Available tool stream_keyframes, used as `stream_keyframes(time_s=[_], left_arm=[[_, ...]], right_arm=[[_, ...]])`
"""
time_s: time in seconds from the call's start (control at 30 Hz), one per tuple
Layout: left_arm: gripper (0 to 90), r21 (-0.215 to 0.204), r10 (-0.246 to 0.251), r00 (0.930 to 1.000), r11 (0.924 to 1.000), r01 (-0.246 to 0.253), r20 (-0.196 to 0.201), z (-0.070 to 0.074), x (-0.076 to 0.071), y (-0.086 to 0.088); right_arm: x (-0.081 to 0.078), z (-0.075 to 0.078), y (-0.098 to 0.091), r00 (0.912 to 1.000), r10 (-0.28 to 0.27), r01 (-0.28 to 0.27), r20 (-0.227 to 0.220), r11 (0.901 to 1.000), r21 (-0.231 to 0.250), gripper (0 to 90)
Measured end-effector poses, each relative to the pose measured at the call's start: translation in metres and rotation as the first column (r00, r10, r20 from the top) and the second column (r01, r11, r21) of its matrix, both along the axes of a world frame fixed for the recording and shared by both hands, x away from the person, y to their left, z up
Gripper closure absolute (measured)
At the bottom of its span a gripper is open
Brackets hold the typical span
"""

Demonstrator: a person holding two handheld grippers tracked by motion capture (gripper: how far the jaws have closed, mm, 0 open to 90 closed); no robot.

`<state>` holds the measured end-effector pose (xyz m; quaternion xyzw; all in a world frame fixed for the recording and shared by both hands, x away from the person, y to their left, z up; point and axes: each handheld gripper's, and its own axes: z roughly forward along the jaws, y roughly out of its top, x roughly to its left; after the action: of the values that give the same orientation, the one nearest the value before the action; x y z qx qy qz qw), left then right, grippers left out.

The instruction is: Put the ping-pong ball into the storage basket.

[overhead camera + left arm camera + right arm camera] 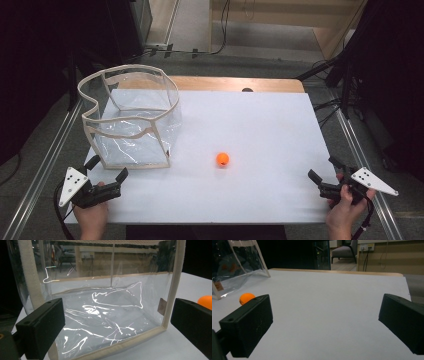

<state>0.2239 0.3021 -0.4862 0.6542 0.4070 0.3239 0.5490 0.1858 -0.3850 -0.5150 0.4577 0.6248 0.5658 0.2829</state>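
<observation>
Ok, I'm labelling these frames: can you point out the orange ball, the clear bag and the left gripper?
orange ball [222, 159], high view, middle of the ball.
clear bag [131, 150], high view, front plastic wall.
left gripper [107, 167], high view, gap midway between its open jaw tips.

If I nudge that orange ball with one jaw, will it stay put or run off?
The orange ball is round and sits free on the smooth white table, so it will probably roll at a touch. It looks small and likely light. The clear bag to its left might stop it on that side.
</observation>
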Motion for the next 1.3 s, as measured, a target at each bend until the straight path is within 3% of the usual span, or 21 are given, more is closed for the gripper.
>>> stream_keyframes(time_s=[0.23, 0.4, 0.57, 0.63, 0.93, 1.03, 1.3], left_arm=[[0.1, 0.006, -0.001, 1.0000, 1.0000, 0.001, -0.001, 0.000, -0.001, -0.001], [0.1, 0.020, -0.006, 1.0000, 0.9998, 0.006, 0.001, 0.000, -0.002, -0.002], [0.0, 0.025, -0.005, 1.0000, 0.9997, 0.005, 0.002, -0.001, -0.002, -0.003], [0.1, 0.029, -0.003, 1.0000, 0.9996, 0.003, 0.001, -0.001, -0.002, -0.004], [0.1, 0.037, -0.005, 1.0000, 0.9993, 0.005, 0.004, -0.001, -0.004, -0.004], [0.1, 0.038, -0.007, 1.0000, 0.9993, 0.007, 0.004, -0.001, -0.004, -0.004], [0.1, 0.037, -0.008, 1.0000, 0.9993, 0.008, 0.005, -0.001, -0.004, -0.004]], right_arm=[[0.002, 0.010, 0.011, 0.9999, 0.012, -0.012, 0.000, 0.9987, -0.049, 0.0], [0.007, 0.022, 0.025, 0.9989, 0.020, -0.024, -0.042, 0.9949, -0.098, 0.0], [0.010, 0.032, 0.033, 0.9980, 0.047, -0.052, -0.041, 0.9898, -0.132, 0.0], [0.013, 0.040, 0.041, 0.9965, 0.066, -0.073, -0.053, 0.9834, -0.166, 0.0], [0.021, 0.058, 0.060, 0.9871, 0.143, -0.154, -0.072, 0.9694, -0.191, 0.0], [0.026, 0.067, 0.067, 0.9813, 0.175, -0.188, -0.080, 0.9604, -0.206, 0.0], [0.035, 0.078, 0.079, 0.9745, 0.204, -0.220, -0.093, 0.9494, -0.224, 0.0]])
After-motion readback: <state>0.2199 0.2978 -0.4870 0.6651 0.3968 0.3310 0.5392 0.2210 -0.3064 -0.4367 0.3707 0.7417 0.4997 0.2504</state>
